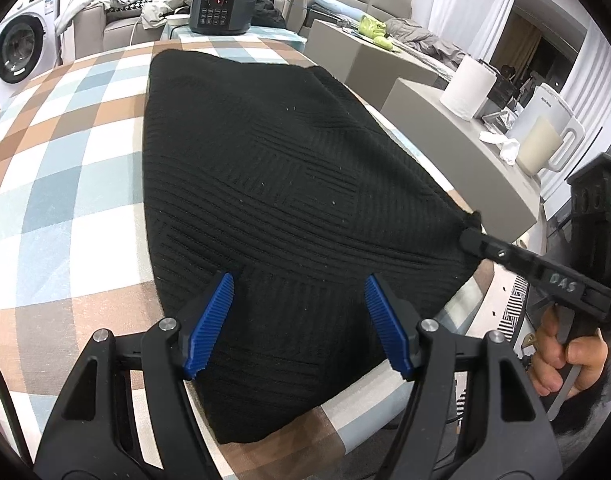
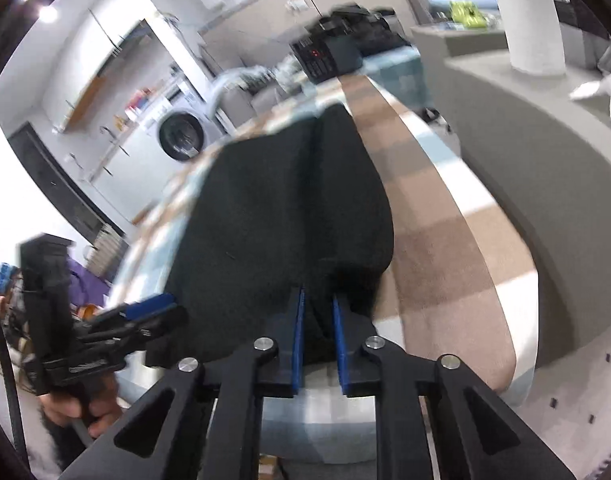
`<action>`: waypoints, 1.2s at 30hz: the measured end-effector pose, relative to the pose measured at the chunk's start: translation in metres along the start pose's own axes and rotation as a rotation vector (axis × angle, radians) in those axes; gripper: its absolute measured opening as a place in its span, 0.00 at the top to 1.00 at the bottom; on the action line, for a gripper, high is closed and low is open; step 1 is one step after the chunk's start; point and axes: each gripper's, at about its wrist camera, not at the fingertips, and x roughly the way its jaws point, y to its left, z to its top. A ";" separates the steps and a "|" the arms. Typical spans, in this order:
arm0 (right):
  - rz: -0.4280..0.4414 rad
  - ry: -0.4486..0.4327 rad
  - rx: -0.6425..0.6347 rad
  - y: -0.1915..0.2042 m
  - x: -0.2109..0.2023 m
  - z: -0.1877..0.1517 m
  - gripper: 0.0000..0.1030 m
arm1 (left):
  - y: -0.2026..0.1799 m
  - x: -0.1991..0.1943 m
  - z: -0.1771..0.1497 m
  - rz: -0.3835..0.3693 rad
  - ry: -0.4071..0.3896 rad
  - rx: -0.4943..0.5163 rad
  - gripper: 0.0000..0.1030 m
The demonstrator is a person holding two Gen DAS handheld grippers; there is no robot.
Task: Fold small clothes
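Observation:
A black ribbed knit garment [image 1: 273,184] lies spread flat on the checked tablecloth [image 1: 65,168], reaching from the table's near edge toward the far side. My left gripper [image 1: 299,278] hovers open over the garment's near part, blue pads wide apart, with nothing pinched between them. From the right, my right gripper [image 1: 471,236] reaches the garment's right corner. In the right wrist view the right gripper [image 2: 318,296] is shut on a bunched fold of the black garment [image 2: 289,208]. The left gripper [image 2: 153,308] shows at the left there, held by a hand [image 2: 65,408].
A dark pressure cooker [image 1: 221,4] stands at the table's far end. A washing machine [image 1: 17,48] is at the far left. To the right runs a grey counter [image 1: 465,168] with a paper roll [image 1: 467,88] and a white jug [image 1: 541,148]. The table's edge runs just behind the right gripper.

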 end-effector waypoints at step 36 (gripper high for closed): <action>-0.079 0.139 -0.067 0.007 0.116 0.109 0.85 | 0.094 0.034 0.051 0.087 -0.019 -0.239 0.36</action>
